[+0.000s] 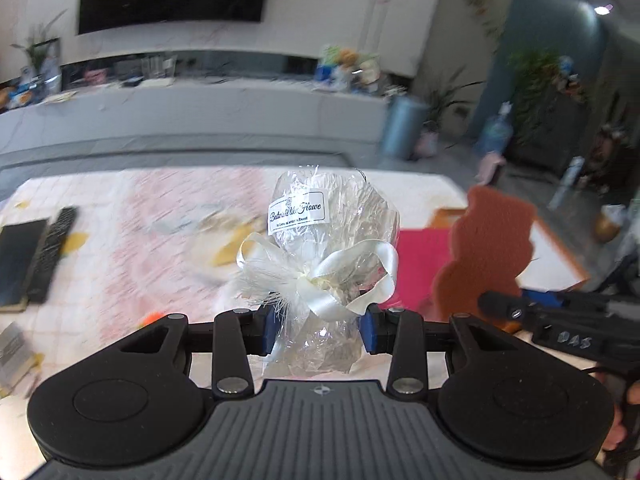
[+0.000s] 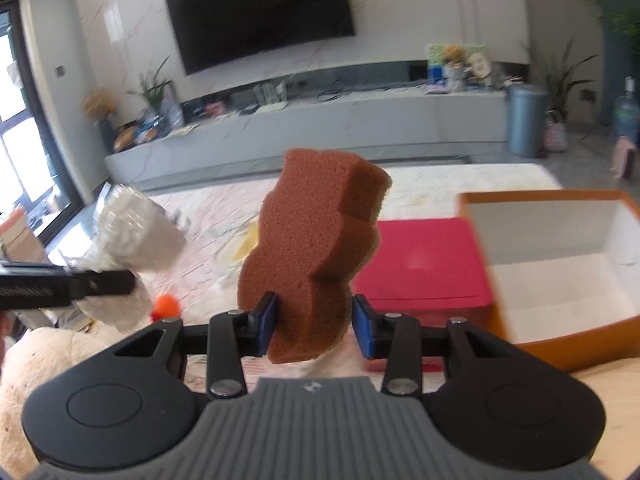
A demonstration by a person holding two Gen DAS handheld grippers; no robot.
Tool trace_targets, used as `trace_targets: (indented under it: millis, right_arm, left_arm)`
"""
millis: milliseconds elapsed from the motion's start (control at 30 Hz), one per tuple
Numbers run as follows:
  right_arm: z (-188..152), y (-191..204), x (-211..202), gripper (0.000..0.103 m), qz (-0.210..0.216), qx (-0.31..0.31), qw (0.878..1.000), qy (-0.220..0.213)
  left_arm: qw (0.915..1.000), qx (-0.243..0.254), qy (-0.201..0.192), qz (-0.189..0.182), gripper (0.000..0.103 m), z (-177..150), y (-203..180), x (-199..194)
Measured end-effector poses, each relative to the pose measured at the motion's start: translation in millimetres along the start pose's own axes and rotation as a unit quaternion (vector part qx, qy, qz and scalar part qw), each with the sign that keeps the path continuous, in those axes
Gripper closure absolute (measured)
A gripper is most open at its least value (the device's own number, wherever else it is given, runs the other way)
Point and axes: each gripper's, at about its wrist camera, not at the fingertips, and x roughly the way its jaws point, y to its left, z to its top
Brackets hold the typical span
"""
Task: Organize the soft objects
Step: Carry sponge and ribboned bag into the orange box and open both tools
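— Starting at the left of the patterned table [image 1: 132, 216], what lay there?

— A dark tablet [image 1: 18, 260] and a remote [image 1: 54, 254] side by side near that edge. Toward the middle, raised clear of the tabletop, the left gripper [image 1: 320, 330] had its blue pads pressed against a cellophane-wrapped gift bundle [image 1: 332, 248], tied with a white ribbon [image 1: 344, 280] (a printed label sat on the upper wrap).

— And further right?

— The right gripper [image 2: 314, 330] was clamped on a brown sponge [image 2: 316, 240], held upright above the table; the left pad pressed its side, and the right pad looked to meet its lower edge. The sponge had a wavy, figure-like outline.

— What was beyond the sponge?

— A red flat box [image 2: 424, 264] lay on the table just behind it, and at the table's right end stood an open orange box [image 2: 472, 216] with a white inside, touching or nearly touching the red one.

— Anything lower down?

— A small orange ball [image 2: 166, 306] sat on the table, left of the sponge.
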Motion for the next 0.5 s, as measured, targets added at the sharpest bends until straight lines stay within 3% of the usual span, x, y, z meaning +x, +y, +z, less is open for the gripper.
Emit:
trace_targets:
  millis: [200,333,500]
  right_arm:
    - [14,-52,-32,0.063,-0.054,0.011,0.998,0.006]
    - [25,-89,-51,0.063,-0.109,0.002,0.994,0.005]
    - [29,-137,-56,0.063,-0.147,0.005,0.989,0.028]
  left_arm:
    - [0.9974,0.028,0.005,-0.066,0.058,24,-66,28]
    - [0.9909,0.030,0.037,-0.125,0.058,38,-113,63]
    - [0.9839,0.032,0.084,-0.155,0.058,47,-168,118]
